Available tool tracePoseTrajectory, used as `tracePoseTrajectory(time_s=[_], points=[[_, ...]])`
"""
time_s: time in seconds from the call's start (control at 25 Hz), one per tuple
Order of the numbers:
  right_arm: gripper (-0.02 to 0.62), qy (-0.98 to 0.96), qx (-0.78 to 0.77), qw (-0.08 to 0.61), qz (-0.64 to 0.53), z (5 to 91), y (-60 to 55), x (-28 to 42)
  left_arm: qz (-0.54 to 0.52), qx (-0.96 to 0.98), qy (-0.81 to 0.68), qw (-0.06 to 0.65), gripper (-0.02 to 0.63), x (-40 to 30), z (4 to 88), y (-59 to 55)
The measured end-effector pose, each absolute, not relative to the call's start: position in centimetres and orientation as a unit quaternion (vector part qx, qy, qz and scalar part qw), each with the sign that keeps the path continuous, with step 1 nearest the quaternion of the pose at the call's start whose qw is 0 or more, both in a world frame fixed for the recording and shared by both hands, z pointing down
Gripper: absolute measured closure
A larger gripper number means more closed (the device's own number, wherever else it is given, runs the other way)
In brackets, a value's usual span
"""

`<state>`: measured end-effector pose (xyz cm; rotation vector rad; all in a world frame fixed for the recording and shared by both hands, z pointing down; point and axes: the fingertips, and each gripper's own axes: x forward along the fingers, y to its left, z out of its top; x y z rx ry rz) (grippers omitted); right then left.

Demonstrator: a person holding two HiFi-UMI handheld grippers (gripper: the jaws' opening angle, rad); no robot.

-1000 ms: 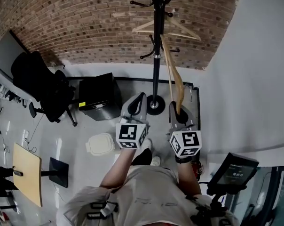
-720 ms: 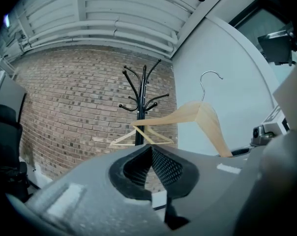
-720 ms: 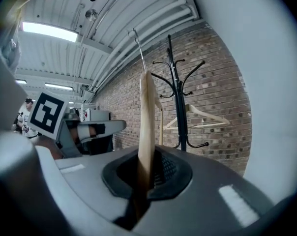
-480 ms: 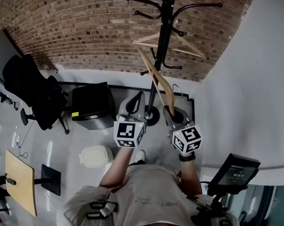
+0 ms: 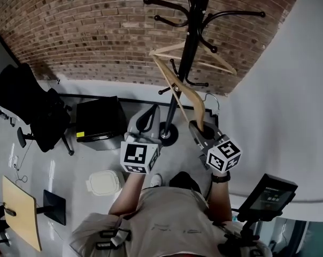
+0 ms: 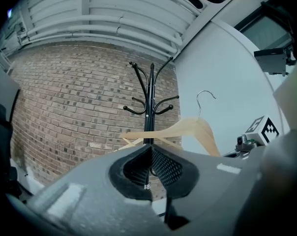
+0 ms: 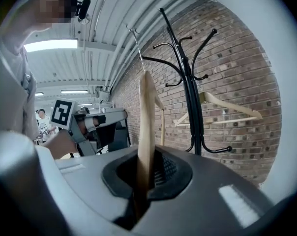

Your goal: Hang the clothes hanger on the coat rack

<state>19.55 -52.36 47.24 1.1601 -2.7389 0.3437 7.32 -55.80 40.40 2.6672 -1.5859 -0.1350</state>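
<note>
A black coat rack stands against the brick wall, with one wooden hanger on its lower hooks. My right gripper is shut on the end of a second wooden hanger, which slants up and left across the pole, its metal hook free beside it. In the right gripper view this hanger rises edge-on from the jaws, with the rack just right of it. My left gripper is shut on nothing, level beside the right one, and faces the rack.
A black office chair, a black cabinet and a white bin stand on the floor at the left. A wooden table is at the lower left. A screen on a stand and a white wall close the right side.
Both grippers have moved closer to the rack. The held hanger has swung from nearly upright beside the pole to leaning left across it.
</note>
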Motion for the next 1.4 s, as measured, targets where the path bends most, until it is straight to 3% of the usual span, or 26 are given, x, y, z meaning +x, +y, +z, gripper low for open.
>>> tracePoseTrajectory(time_s=[0.28,0.6,1.12,1.4], points=[[0.591,-0.951,0.256,0.142,0.1,46.2,-54.3,20.2,-0.033,0.852,-0.523,0.013,0.606,8.1,39.2,-58.0],[0.589,-0.961,0.204,0.089,0.164,43.5,-60.2,22.5,-0.031,0.835,-0.55,0.008,0.606,8.9,38.9,-59.8],[0.589,-0.961,0.132,0.07,0.231,44.9,-64.2,21.2,-0.023,0.816,-0.578,0.007,0.606,9.6,39.3,-61.0],[0.591,-0.957,0.181,0.081,0.214,46.3,-65.4,21.3,-0.019,0.816,-0.578,0.022,0.606,9.9,40.3,-60.9]])
